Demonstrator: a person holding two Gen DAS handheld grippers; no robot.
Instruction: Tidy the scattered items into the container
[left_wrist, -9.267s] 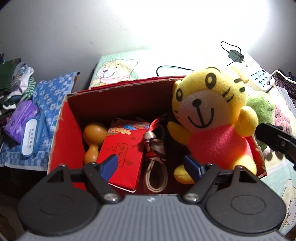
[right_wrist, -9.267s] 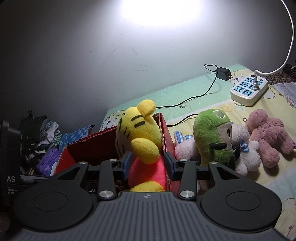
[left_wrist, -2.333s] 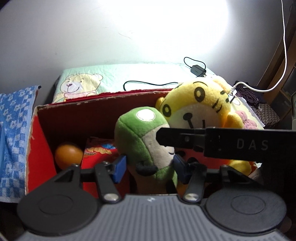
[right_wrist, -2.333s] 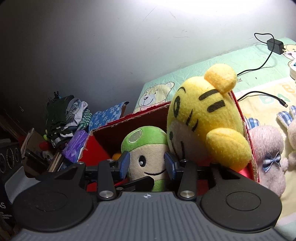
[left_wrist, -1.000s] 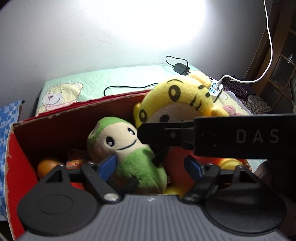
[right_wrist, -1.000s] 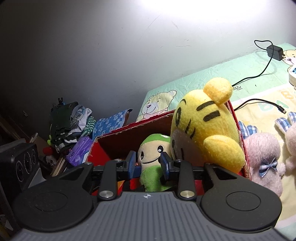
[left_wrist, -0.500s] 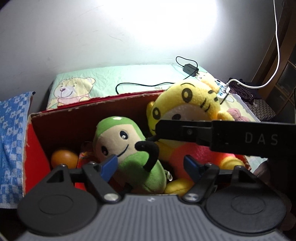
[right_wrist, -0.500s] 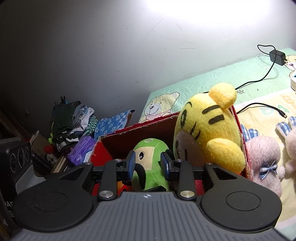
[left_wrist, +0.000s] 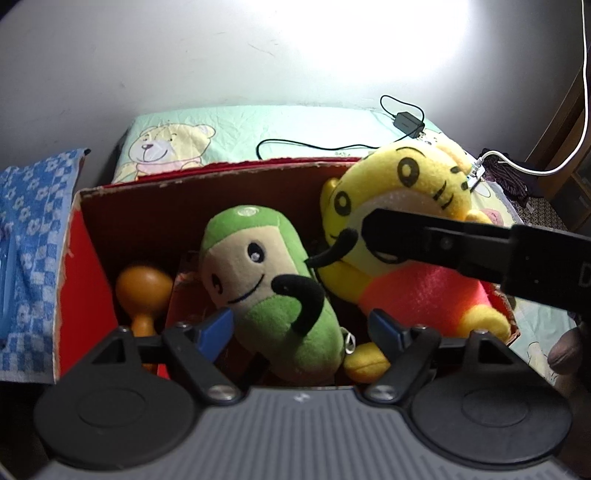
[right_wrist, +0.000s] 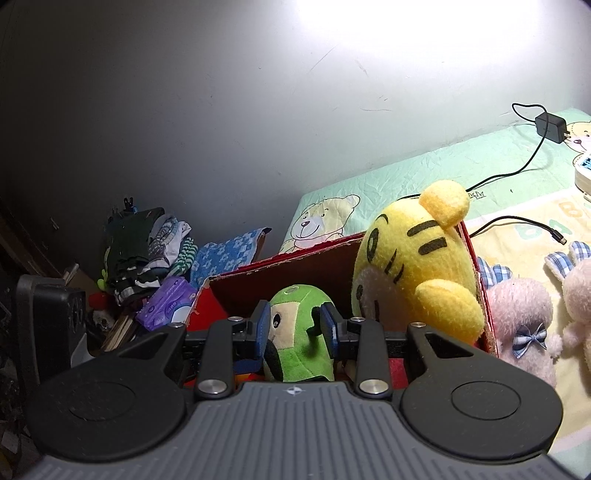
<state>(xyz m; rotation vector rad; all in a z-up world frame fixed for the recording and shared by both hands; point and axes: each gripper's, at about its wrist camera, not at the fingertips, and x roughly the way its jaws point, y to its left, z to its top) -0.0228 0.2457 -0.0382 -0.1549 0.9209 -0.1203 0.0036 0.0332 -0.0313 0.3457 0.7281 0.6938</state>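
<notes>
My right gripper (right_wrist: 295, 326) pinches the green plush's (right_wrist: 299, 332) black antenna, seating it beside the tiger plush (right_wrist: 417, 266) in the red box (left_wrist: 88, 243); my left gripper (left_wrist: 301, 328) hangs spread, empty.

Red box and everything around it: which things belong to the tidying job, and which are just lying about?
Part of the job:
red box
green plush
yellow tiger plush
pink plush, not yet in the box

Just lying about:
charger and cable
blue floral towel
pile of clothes
</notes>
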